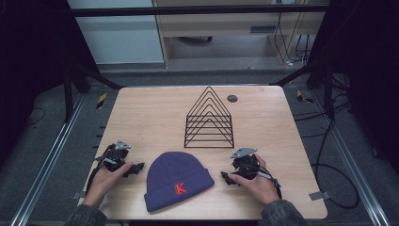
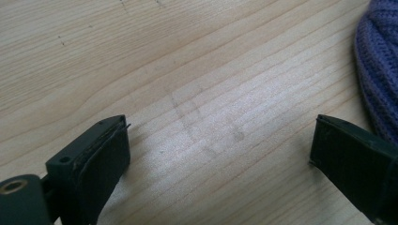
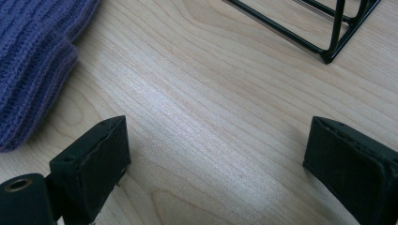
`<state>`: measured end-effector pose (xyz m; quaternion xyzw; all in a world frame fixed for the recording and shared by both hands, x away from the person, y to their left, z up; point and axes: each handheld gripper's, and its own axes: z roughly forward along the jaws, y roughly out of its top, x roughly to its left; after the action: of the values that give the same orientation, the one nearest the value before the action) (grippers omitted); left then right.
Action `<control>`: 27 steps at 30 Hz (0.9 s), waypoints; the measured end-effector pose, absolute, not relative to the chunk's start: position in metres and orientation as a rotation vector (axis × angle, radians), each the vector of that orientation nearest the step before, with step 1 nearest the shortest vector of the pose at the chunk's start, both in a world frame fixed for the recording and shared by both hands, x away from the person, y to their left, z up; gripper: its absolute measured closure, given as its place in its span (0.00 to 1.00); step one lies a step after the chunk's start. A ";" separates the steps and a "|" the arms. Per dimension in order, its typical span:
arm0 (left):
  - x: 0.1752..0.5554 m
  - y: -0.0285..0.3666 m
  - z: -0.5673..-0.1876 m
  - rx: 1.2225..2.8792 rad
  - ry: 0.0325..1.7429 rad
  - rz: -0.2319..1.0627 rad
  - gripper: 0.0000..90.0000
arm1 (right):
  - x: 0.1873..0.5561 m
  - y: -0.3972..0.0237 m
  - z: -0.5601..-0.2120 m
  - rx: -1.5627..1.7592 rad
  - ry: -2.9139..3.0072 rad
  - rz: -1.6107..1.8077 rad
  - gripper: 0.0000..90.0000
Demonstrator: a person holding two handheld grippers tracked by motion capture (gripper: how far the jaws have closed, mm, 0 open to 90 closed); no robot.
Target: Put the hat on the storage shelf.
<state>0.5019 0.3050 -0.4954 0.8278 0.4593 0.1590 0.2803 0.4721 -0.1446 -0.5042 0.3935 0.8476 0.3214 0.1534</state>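
Note:
A purple knit beanie [image 1: 176, 181] with a red letter K lies flat near the front middle of the wooden table [image 1: 141, 117]. Behind it stands a black wire rack [image 1: 209, 120] shaped like a row of triangles. My left gripper [image 1: 138, 168] rests on the table just left of the beanie, open, with bare wood between its jaws. My right gripper [image 1: 226, 178] rests just right of the beanie, open as well. The left gripper view has the beanie's edge [image 2: 380, 70] at its right. The right gripper view has the beanie [image 3: 33, 61] at its left and the rack's foot [image 3: 328, 47] at top right.
A small dark round disc [image 1: 232, 98] lies on the table at the back right, beyond the rack. A metal frame borders the table's sides. Cables trail on the floor to the right.

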 end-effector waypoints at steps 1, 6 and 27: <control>0.502 0.305 -0.495 2.221 1.230 0.420 0.05 | 0.472 -0.144 -0.504 1.131 2.432 0.919 0.08; 0.502 0.308 -0.489 2.187 1.212 0.405 0.11 | 0.473 -0.142 -0.501 1.136 2.457 0.889 0.10; 0.481 0.280 -0.442 2.140 1.015 0.377 0.22 | 0.449 -0.138 -0.478 1.028 2.414 0.937 0.24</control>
<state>0.4810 0.2802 -0.4416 0.8314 0.3943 0.1464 0.3631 0.4494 -0.1380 -0.4776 0.3633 0.8528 0.3311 0.1766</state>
